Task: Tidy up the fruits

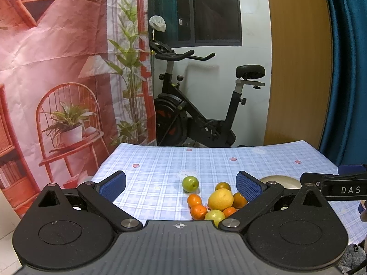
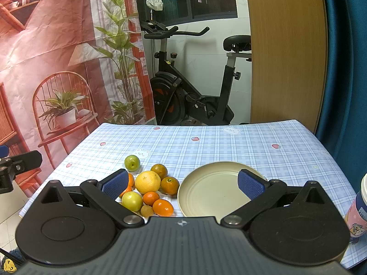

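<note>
A pile of fruit lies on the checked tablecloth [image 2: 206, 146]: a big yellow lemon [image 2: 147, 181], several small oranges [image 2: 162, 207], a pale green fruit [image 2: 132, 201] and a small brown one [image 2: 146, 210]. One green fruit [image 2: 132, 162] sits apart behind the pile. An empty cream plate [image 2: 213, 190] rests right of the fruit. My right gripper [image 2: 182, 183] hovers open above the pile's right side and the plate. My left gripper [image 1: 181, 183] is open too, held over the near table with the lemon [image 1: 220, 199] and lone green fruit [image 1: 190, 183] ahead of it.
A printed cup [image 2: 359, 208] stands at the table's right edge. Beyond the far edge are an exercise bike [image 2: 190, 87], a red printed backdrop [image 2: 45, 68] and a wooden panel [image 2: 286, 50]. The other gripper's body [image 1: 337, 186] shows at the right of the left wrist view.
</note>
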### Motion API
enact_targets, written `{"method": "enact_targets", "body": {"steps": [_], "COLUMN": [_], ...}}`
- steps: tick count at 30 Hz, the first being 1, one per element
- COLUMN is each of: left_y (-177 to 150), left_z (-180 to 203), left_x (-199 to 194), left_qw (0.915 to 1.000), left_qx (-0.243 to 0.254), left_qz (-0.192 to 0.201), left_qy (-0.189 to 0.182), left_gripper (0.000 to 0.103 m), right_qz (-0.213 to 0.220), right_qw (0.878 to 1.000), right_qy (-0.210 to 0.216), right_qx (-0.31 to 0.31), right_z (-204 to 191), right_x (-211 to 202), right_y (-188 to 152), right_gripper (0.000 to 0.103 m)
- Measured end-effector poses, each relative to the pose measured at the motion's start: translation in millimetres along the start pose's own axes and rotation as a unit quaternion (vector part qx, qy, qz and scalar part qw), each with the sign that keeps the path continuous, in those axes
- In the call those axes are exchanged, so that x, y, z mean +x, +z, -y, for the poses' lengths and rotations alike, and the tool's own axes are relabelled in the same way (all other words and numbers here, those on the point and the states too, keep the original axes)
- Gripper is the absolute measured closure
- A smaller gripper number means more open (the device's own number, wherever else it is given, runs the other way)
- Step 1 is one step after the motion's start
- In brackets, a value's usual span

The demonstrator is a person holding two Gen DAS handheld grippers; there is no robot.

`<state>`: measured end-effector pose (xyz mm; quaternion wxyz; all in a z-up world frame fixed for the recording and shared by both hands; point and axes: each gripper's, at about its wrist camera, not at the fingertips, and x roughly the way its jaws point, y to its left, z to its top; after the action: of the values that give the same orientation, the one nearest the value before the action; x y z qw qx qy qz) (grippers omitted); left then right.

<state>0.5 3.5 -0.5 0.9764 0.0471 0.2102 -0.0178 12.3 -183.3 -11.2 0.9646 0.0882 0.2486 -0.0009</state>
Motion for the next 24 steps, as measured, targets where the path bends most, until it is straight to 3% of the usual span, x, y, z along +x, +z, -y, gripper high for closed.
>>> {"method": "enact_targets", "body": {"steps": [24], "left_y": [-1.7], "left_z": [1.1], "left_x": [-3.2], "left_qw": [1.0], "left_qx": [0.0], "left_qz": [0.004], "left_qy": [0.003], "left_gripper": [0.0], "right_qz": [0.0], "right_qw": [1.0], "right_qy": [0.0], "right_qx": [0.0], "right_z": [0.5], "right_x": [-0.9], "right_y": [-1.0], "right_gripper": [0.0]}}
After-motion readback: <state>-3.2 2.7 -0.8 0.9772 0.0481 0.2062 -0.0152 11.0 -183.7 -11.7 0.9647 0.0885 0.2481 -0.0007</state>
